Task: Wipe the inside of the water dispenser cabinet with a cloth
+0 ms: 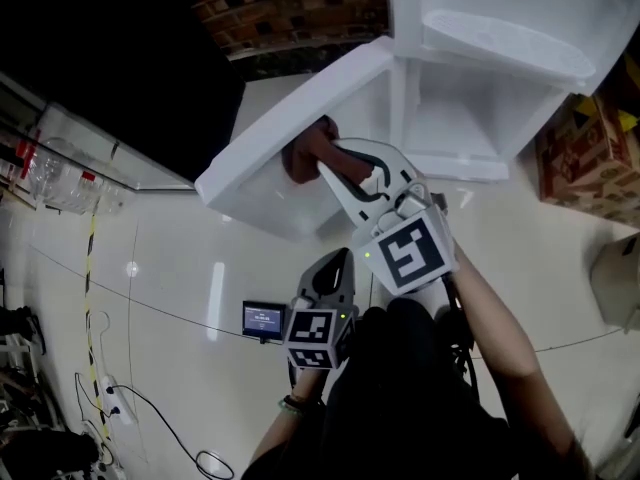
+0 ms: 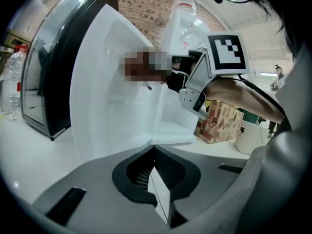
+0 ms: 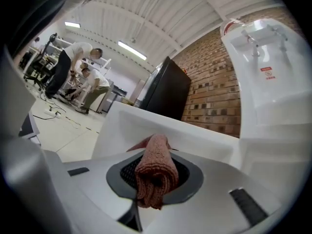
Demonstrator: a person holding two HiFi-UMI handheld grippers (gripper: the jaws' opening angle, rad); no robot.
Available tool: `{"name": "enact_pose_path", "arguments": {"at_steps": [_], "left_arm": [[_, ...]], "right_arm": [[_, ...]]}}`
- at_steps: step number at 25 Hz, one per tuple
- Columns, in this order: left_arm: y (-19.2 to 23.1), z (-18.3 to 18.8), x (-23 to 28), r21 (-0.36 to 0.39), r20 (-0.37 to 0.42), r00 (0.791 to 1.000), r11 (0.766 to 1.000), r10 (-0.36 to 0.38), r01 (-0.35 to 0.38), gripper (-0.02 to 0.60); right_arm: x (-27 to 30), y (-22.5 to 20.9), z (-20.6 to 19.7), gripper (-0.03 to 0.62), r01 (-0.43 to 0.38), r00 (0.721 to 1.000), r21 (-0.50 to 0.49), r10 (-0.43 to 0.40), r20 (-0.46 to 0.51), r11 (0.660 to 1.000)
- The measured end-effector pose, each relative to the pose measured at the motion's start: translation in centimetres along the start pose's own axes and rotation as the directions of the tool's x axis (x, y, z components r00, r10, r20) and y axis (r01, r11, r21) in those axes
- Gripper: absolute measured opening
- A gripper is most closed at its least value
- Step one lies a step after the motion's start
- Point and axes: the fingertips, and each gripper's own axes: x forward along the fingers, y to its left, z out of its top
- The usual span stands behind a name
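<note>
The white water dispenser (image 1: 480,58) stands with its lower cabinet (image 1: 465,118) open and the door (image 1: 290,158) swung out to the left. My right gripper (image 1: 325,163) is shut on a reddish-brown cloth (image 1: 308,153) and holds it against the inner face of the door. In the right gripper view the rolled cloth (image 3: 155,172) sticks out between the jaws, with the door's edge (image 3: 195,133) just beyond it. My left gripper (image 1: 332,273) hangs lower, away from the dispenser, shut on nothing. In the left gripper view the jaws (image 2: 154,152) point at the door (image 2: 112,96) and the right gripper (image 2: 195,84).
A cardboard box (image 1: 590,158) sits right of the dispenser, with a white bucket (image 2: 251,138) near it. A black glass-fronted cabinet (image 2: 48,67) and water bottles (image 1: 55,183) are to the left. Cables (image 1: 120,408) lie on the floor. People (image 3: 78,77) stand far off.
</note>
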Motion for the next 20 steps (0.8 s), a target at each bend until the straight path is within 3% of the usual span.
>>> {"name": "enact_pose_path", "arguments": {"at_steps": [7, 11, 15, 20], "left_arm": [[0.6, 0.3, -0.8, 0.007, 0.013, 1.0, 1.0, 0.025, -0.025, -0.017], [1.7, 0.5, -1.2, 0.002, 0.023, 0.998, 0.998, 0.056, -0.057, -0.017], [2.7, 1.1, -1.4, -0.003, 0.036, 0.996, 0.997, 0.078, -0.078, -0.017], [4.5, 2.1, -2.1, -0.028, 0.064, 0.99, 0.992, 0.125, -0.123, -0.017]], "right_arm": [[-2.5, -7.2, -4.3, 0.075, 0.183, 0.98, 0.053, -0.178, -0.091, 0.982], [-3.6, -9.0, -5.5, 0.075, 0.229, 0.97, 0.097, -0.218, -0.111, 0.969], [-4.0, -6.8, -3.4, 0.075, 0.169, 0.985, 0.133, -0.163, -0.053, 0.977], [-4.1, -0.5, 0.0, 0.075, -0.011, 0.999, 0.178, 0.002, 0.047, 0.984]]}}
